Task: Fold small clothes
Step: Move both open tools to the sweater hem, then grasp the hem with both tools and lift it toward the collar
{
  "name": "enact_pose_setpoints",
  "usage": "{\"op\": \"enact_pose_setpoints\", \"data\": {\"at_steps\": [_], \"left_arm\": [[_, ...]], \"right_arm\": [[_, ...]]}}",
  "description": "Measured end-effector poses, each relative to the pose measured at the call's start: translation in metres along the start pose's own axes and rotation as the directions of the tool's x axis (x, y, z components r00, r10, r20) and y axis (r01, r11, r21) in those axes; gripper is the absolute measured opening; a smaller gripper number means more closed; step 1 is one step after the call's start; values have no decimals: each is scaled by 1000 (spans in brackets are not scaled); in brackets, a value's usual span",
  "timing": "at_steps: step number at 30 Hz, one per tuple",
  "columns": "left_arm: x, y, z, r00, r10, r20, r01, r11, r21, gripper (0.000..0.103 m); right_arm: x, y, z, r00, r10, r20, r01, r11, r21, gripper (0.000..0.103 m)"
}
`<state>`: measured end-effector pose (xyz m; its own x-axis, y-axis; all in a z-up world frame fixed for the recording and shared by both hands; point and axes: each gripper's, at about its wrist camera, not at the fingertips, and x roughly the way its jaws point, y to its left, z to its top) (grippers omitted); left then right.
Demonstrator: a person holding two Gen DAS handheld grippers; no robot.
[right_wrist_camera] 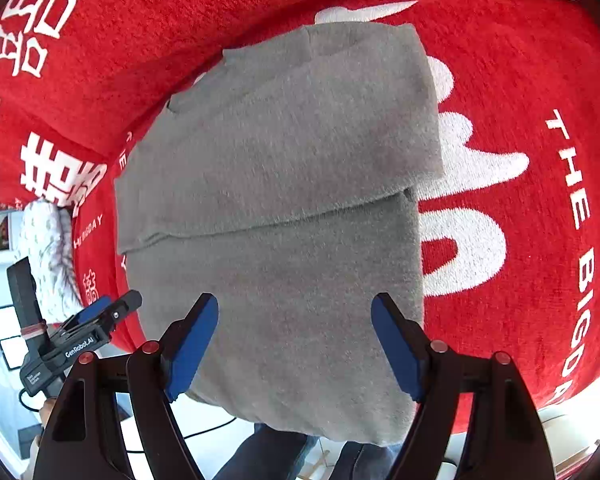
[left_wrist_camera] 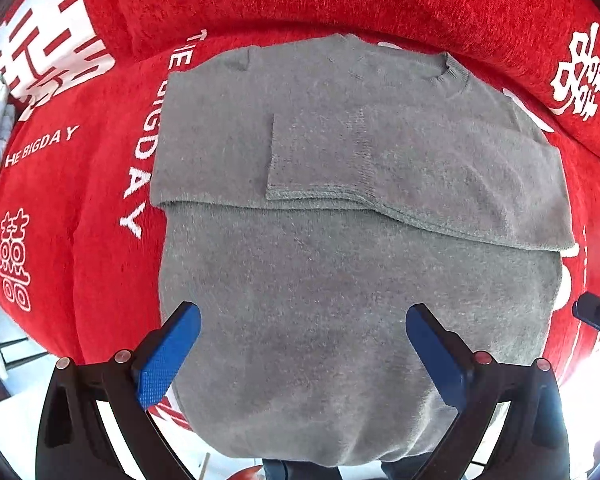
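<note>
A grey knit sweater lies flat on the red cover, collar toward the backrest. Its sleeves are folded across the chest, leaving a straight edge across the middle. The hem end droops over the seat's front edge. My left gripper hovers open over the lower body of the sweater, blue pads wide apart and nothing between them. My right gripper is open too, above the same lower part of the sweater, and holds nothing. In the right wrist view, the left gripper shows beside the sweater's left edge.
The red sofa cover carries white characters and lettering, and its backrest rises behind the sweater. A white floral cloth lies at the sofa's left end. A person's jeans-clad legs stand below the front edge.
</note>
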<state>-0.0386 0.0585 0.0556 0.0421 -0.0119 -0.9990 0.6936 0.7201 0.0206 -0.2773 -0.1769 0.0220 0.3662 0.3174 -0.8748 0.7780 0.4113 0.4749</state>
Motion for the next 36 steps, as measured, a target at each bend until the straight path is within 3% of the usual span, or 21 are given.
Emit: {"op": "enact_pose_setpoints", "data": {"at_steps": [9, 18, 28, 36], "left_arm": [[1, -13, -31, 1000, 19, -21, -21, 998, -67, 103], [16, -2, -64, 998, 21, -53, -23, 999, -41, 103], [30, 42, -116, 999, -10, -48, 11, 1000, 5, 103], [49, 86, -162, 996, -21, -84, 21, 1000, -6, 103]], "right_arm": [[3, -19, -13, 998, 15, -62, -18, 999, -38, 82], [20, -24, -42, 997, 34, -75, -36, 999, -25, 82], [46, -17, -104, 994, 56, -92, -58, 998, -22, 82], [57, -41, -150, 993, 52, -103, -45, 997, 64, 82]]}}
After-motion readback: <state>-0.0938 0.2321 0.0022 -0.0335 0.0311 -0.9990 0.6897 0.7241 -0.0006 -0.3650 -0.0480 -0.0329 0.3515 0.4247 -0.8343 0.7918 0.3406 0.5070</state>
